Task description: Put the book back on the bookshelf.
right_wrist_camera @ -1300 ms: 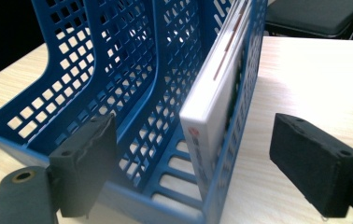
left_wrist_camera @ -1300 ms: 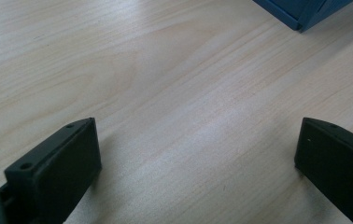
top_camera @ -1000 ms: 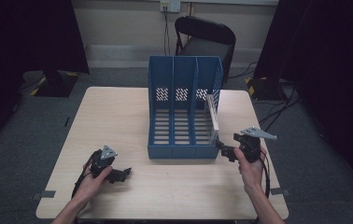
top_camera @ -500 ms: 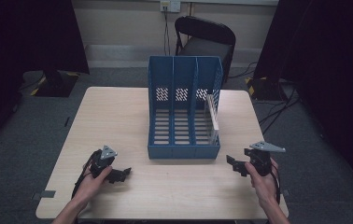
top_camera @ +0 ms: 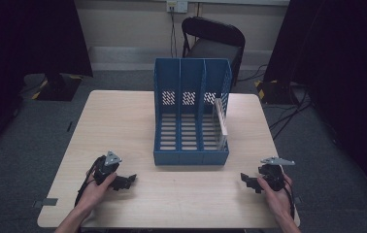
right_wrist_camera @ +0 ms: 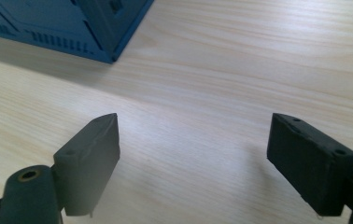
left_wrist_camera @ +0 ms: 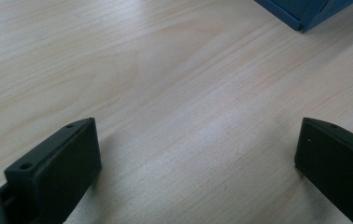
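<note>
A blue three-slot file rack (top_camera: 191, 158) stands at the middle of the light wood table (top_camera: 118, 121). A pale flat sheet (top_camera: 220, 116) leans in its right slot. My left gripper (top_camera: 130, 180) rests low near the front left, pointing right, open with bare wood between its jaws (left_wrist_camera: 195, 154). The rack's corner (left_wrist_camera: 305, 11) lies well ahead of it. My right gripper (top_camera: 247, 180) sits near the front right, pointing left, open and empty (right_wrist_camera: 193, 154). Its jaws have just been closing slightly with nothing between them. The rack's corner (right_wrist_camera: 62, 23) is off to its upper left.
A black chair (top_camera: 213, 41) stands behind the table's far edge. Cables (top_camera: 288, 116) run over the grey floor at the right. The table's front edge passes close under both hands.
My right gripper has moved down and back toward the person, from beside the rack's front right corner to near the table's front edge. The left gripper has stayed put.
</note>
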Motion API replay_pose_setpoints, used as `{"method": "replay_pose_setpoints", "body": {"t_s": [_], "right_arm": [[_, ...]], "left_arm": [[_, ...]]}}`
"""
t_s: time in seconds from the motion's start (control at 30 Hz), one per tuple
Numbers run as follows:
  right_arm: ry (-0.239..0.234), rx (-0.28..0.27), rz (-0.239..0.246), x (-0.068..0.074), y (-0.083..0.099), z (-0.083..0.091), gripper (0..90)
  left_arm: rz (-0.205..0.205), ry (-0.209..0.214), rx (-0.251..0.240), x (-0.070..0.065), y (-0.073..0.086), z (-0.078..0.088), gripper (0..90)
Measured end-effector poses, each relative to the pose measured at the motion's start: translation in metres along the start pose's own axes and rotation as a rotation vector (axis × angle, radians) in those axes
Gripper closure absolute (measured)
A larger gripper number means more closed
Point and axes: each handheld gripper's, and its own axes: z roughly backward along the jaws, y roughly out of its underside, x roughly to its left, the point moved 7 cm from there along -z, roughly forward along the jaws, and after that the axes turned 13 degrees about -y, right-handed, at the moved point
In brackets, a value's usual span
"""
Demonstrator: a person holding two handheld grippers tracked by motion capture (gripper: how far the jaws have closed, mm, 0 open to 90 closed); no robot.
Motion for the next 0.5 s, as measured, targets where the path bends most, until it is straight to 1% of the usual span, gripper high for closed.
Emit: {"method": "replay_pose_setpoints", "body": {"t_s": [0.07, 0.1, 0.13, 0.17, 0.2, 0.23, 0.27, 0.3, 0.33, 0.37, 0.4, 0.5], "right_arm": [[-0.007, -0.004, -0.004, -0.001, 0.001, -0.001, 15.7], [-0.010, -0.005, -0.017, -0.002, 0.003, -0.003, 16.1], [-0.006, 0.021, -0.024, -0.004, 0.007, -0.006, 15.5], [0.007, 0.025, -0.014, -0.005, 0.008, -0.008, 15.4], [0.036, 0.027, -0.003, -0.006, 0.008, -0.008, 15.4], [0.036, 0.027, -0.003, -0.006, 0.008, -0.008, 15.4], [0.054, 0.026, 0.004, -0.007, 0.009, -0.009, 15.1], [0.066, 0.022, 0.020, -0.007, 0.009, -0.010, 14.6], [0.097, -0.001, 0.045, -0.008, 0.010, -0.013, 13.2], [0.097, -0.001, 0.045, -0.008, 0.010, -0.013, 13.2], [0.093, -0.026, 0.055, -0.009, 0.010, -0.014, 13.1], [0.094, -0.026, 0.055, -0.009, 0.010, -0.014, 13.1]], "left_arm": [[0.002, 0.000, 0.001, 0.000, 0.000, 0.000, 0.0], [0.001, 0.000, 0.000, 0.000, 0.000, 0.000, 0.0], [0.001, 0.000, 0.000, 0.000, 0.000, 0.000, 0.0], [0.002, 0.000, 0.001, 0.000, 0.000, 0.000, 0.0], [0.001, -0.001, 0.000, 0.000, 0.000, 0.000, 0.0], [0.001, -0.001, 0.000, 0.000, 0.000, 0.000, 0.0], [0.002, 0.000, 0.000, 0.000, 0.000, 0.000, 0.0], [0.002, 0.000, 0.001, 0.000, 0.000, 0.000, 0.0], [0.003, -0.001, 0.001, 0.000, 0.000, 0.000, 0.0], [0.003, -0.001, 0.001, 0.000, 0.000, 0.000, 0.0], [0.005, -0.003, 0.000, 0.000, 0.000, 0.000, 0.0], [0.004, -0.002, 0.000, 0.000, 0.000, 0.000, 0.0]]}}
